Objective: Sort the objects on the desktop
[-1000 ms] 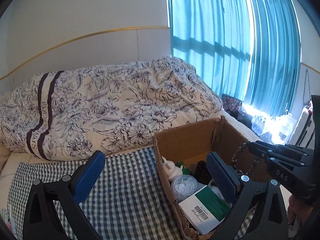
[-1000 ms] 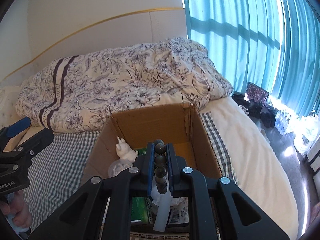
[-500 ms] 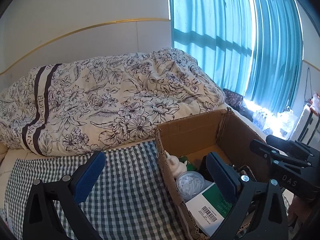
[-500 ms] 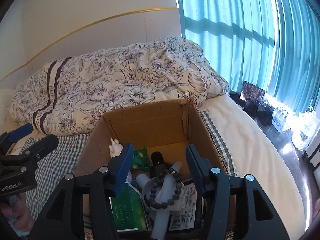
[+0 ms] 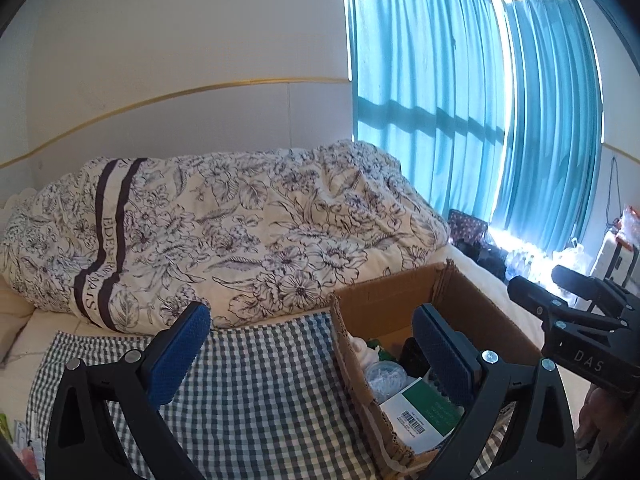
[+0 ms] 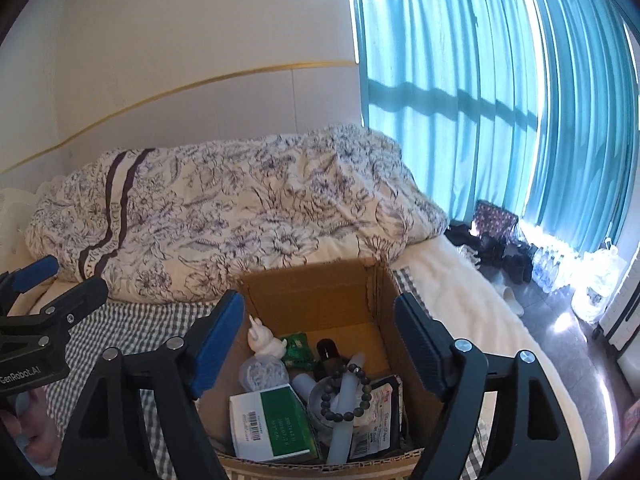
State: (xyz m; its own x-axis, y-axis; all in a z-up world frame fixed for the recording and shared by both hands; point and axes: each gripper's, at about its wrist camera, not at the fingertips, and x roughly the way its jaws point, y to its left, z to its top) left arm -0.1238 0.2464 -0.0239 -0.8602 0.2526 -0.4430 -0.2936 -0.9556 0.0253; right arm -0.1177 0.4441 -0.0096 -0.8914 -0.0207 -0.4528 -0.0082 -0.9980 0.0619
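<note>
- Bed (image 6: 460,280): cream sheet; a rumpled floral duvet (image 6: 240,216) with two dark stripes is heaped along the wall side.
- Gingham cloth (image 5: 256,384): blue-and-white check, flat on the bed below the duvet.
- Cardboard box (image 6: 312,292): brown corrugated, open top, ragged rim, standing on the cloth's right part.
- Box contents: green-and-white carton (image 6: 276,420) with barcode, lying flat at the near left; pale plastic tube (image 6: 346,408), long axis running near to far; dark bead bracelet (image 6: 347,392), a loop draped over the tube; white animal figurine (image 6: 262,338), upright at the left wall; green sachet (image 6: 297,350); dark bottle (image 6: 326,354).
- Right hand-held gripper (image 6: 320,344): blue ribbed pads spread wide above the box, empty.
- Left hand-held gripper (image 5: 308,352): pads spread wide, empty, straddling the box's left wall.
</note>
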